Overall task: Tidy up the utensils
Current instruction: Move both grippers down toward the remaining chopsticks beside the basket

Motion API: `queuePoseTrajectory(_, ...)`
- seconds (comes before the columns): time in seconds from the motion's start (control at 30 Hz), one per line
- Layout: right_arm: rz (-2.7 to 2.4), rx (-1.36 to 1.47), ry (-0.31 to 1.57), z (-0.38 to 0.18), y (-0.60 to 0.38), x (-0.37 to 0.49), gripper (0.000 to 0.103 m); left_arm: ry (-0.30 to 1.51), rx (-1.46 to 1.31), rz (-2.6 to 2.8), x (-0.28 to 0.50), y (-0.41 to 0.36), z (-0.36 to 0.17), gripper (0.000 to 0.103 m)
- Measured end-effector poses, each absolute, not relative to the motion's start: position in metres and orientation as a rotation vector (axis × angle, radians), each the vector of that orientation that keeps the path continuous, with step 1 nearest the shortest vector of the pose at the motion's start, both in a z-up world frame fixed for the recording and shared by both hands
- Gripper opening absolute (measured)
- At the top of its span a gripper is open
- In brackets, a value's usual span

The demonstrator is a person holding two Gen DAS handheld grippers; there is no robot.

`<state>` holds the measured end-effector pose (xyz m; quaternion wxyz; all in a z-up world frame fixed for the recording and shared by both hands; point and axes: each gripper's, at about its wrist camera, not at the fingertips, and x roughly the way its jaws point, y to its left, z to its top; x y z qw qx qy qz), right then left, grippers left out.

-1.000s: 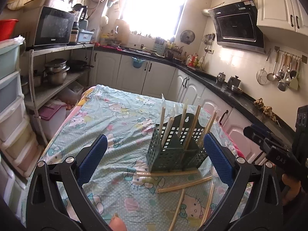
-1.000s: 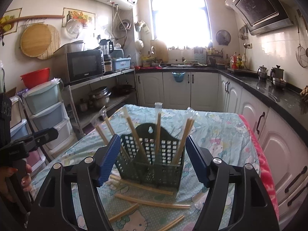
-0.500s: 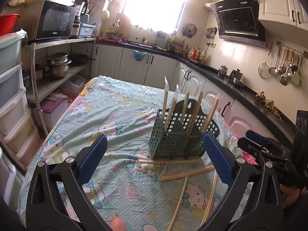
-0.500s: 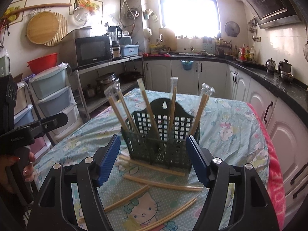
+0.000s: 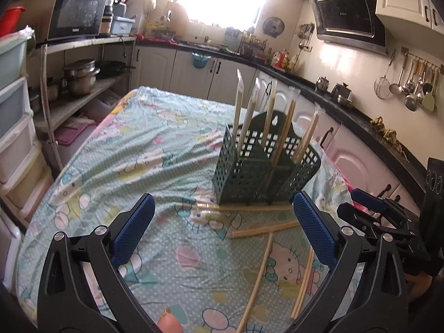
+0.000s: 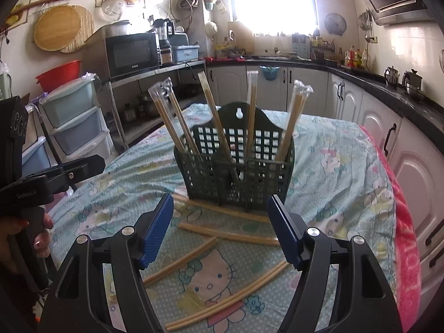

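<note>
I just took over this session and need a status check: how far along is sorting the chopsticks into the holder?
Partly done. Several wrapped chopstick pairs already stand in the green holder. Nothing is in hand: the left gripper and right gripper are both open and empty above the table. Still left: the loose chopsticks lying on the tablecloth in front of the holder, about four or five pairs.

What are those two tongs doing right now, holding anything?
Left tongs: open, holding nothing.
Right tongs: open, holding nothing.

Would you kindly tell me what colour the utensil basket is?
Dark green; the utensil basket shows best in the right wrist view.
</note>
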<state>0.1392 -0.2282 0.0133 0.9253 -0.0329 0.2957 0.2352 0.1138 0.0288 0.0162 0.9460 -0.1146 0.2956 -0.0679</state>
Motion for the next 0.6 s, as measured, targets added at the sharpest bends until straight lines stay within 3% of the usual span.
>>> queuePoseTrajectory(0.6,0.397,-0.043,0.708,-0.018,-0.259,0.143,0.068,0.740,-0.270,-0.196,0.121,0.013,-0.030,0.092)
